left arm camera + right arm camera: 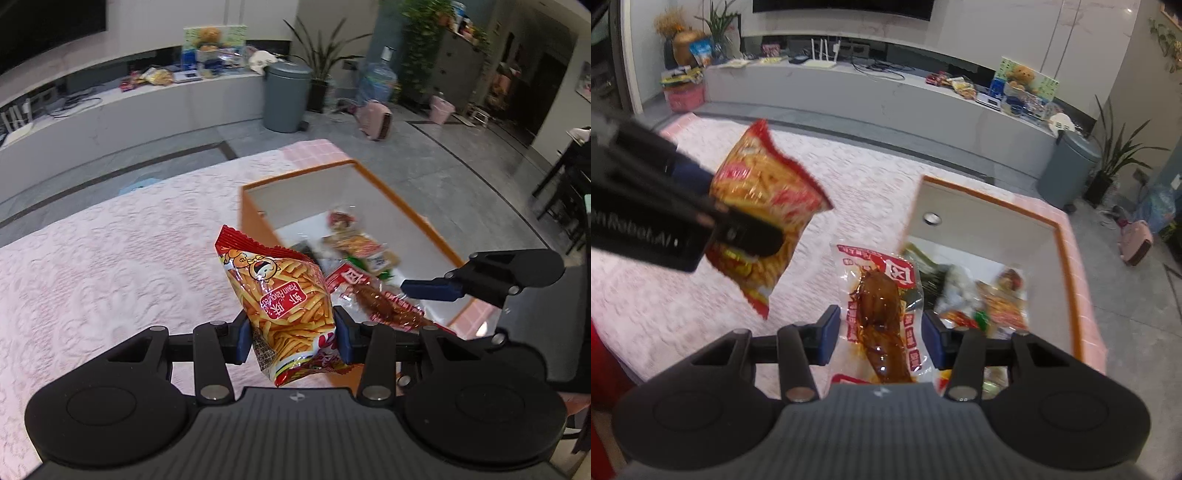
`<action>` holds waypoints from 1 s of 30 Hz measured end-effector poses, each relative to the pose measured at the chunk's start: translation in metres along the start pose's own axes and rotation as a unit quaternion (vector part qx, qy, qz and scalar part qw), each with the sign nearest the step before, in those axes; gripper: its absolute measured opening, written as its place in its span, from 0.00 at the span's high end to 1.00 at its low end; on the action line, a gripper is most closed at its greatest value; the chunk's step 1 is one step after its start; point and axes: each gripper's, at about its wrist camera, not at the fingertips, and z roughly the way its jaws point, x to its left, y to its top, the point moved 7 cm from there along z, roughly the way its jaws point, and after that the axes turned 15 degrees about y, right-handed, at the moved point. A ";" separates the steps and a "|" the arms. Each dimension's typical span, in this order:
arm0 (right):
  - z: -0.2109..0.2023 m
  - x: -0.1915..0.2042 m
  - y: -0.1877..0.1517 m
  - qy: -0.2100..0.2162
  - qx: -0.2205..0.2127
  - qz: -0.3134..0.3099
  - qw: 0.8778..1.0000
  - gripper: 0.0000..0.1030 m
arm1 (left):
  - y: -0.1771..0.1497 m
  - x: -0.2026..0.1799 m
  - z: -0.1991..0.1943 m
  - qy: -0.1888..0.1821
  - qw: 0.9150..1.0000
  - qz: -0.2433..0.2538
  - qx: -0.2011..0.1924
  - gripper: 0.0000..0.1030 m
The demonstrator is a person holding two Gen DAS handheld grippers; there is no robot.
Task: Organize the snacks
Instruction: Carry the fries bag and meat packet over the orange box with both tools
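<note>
My left gripper point(293, 338) is shut on a red and orange bag of prawn sticks point(284, 299) and holds it above the pink tablecloth, just left of the orange box point(402, 201). The bag also shows blurred in the right wrist view point(764, 206). My right gripper point(881, 336) is shut on a clear vacuum pack with a brown chicken leg point(882, 310), held over the box's near left edge; that pack also shows in the left wrist view point(384, 302). Several snack packs point(990, 299) lie inside the box point(1067, 258).
The pink lace tablecloth point(110, 266) covers the table to the left of the box. Beyond the table are a grey bin point(286, 96), a low white TV bench point(886, 96) with clutter, potted plants and a pink fan heater point(376, 120) on the floor.
</note>
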 end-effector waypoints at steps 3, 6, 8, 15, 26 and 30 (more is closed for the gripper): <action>-0.002 -0.020 -0.009 0.002 0.016 0.008 1.000 0.55 | 0.008 -0.019 0.012 -0.012 1.000 0.008 0.007 0.52; -0.003 -0.043 -0.016 0.013 0.030 0.029 0.999 0.55 | 0.018 -0.037 0.024 -0.019 0.999 0.026 0.011 0.52; -0.006 -0.060 -0.019 0.011 0.040 0.038 0.998 0.55 | 0.022 -0.047 0.032 -0.019 0.999 0.033 0.015 0.52; 0.000 -0.114 -0.032 0.025 0.082 0.084 0.993 0.55 | 0.023 -0.081 0.075 -0.032 0.995 0.079 0.057 0.52; 0.045 -0.147 -0.051 0.031 0.138 0.057 0.988 0.54 | 0.003 -0.116 0.128 -0.028 0.968 0.227 0.106 0.52; 0.059 -0.147 -0.057 0.032 0.158 0.040 0.986 0.53 | 0.001 -0.124 0.137 -0.036 0.961 0.247 0.122 0.52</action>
